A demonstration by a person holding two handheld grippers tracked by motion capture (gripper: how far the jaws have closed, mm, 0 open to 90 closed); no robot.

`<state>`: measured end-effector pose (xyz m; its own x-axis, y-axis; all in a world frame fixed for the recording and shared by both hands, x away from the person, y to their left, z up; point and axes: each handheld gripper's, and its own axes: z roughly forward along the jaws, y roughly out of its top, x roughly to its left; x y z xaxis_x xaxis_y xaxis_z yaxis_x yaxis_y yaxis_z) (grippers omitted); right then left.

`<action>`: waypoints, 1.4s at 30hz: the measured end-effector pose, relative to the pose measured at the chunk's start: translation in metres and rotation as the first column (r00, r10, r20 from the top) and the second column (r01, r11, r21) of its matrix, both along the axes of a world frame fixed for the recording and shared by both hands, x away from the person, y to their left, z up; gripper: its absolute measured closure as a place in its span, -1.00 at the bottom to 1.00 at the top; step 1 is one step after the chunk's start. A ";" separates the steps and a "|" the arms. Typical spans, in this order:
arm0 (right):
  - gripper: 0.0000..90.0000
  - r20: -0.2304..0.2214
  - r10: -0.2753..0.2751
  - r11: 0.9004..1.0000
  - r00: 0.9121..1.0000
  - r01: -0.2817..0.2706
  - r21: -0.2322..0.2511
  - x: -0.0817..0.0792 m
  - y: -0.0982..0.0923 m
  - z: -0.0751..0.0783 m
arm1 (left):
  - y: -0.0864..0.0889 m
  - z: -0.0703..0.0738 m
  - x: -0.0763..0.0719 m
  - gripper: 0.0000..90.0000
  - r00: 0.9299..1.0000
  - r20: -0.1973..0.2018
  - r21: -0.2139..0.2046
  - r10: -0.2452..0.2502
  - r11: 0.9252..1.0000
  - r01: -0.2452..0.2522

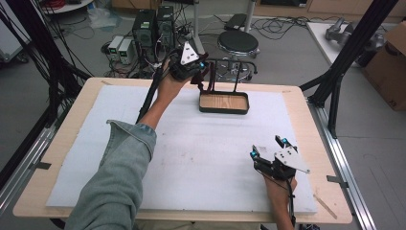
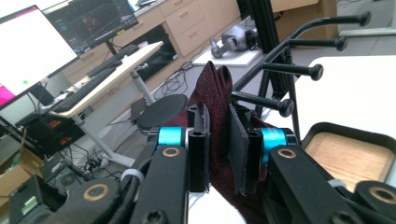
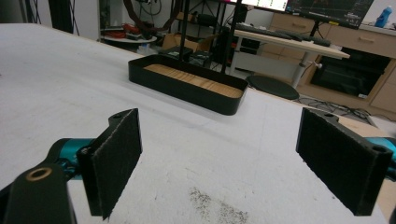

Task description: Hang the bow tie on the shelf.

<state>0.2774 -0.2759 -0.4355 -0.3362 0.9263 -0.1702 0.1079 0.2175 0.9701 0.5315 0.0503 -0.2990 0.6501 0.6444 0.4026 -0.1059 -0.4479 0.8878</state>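
A dark red cloth (image 2: 215, 88) is pinched between the jaws of my left gripper (image 2: 218, 121), which is shut on it. In the high view the left gripper (image 1: 200, 72) is raised at the table's far edge, just left of a black peg rack (image 1: 225, 64), and the cloth (image 1: 198, 79) hangs below it. The rack's knobbed pegs (image 2: 299, 71) stick out close to the right of the cloth. The rack stands in a black tray with a wooden floor (image 1: 224, 102). My right gripper (image 1: 268, 147) rests low at the front right, open and holding nothing (image 3: 219, 140).
A white mat (image 1: 143, 134) covers most of the wooden table. Beyond the far edge are a black stool (image 1: 238, 43), computer towers (image 1: 153, 26) and cables on the floor. Black frame struts (image 1: 352, 48) rise at the right, next to a cardboard box (image 1: 390, 67).
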 end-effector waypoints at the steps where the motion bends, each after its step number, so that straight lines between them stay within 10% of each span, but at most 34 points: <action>1: -0.70 0.001 0.001 1.000 1.000 -0.001 -0.004 0.000 0.000 0.000 | 0.001 0.000 0.000 0.73 1.000 0.002 0.004 0.005 1.000 -0.005; 42: -0.70 -0.003 0.005 1.000 1.000 -0.005 0.001 0.000 0.001 0.000 | 0.012 0.005 -0.001 0.39 0.999 0.035 -0.027 0.011 1.000 -0.010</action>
<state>0.2770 -0.2750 -0.4354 -0.3414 0.9248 -0.1680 0.1098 0.2167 0.9700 0.5300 0.0623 -0.2945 0.6290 0.6620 0.4075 -0.1323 -0.4254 0.8953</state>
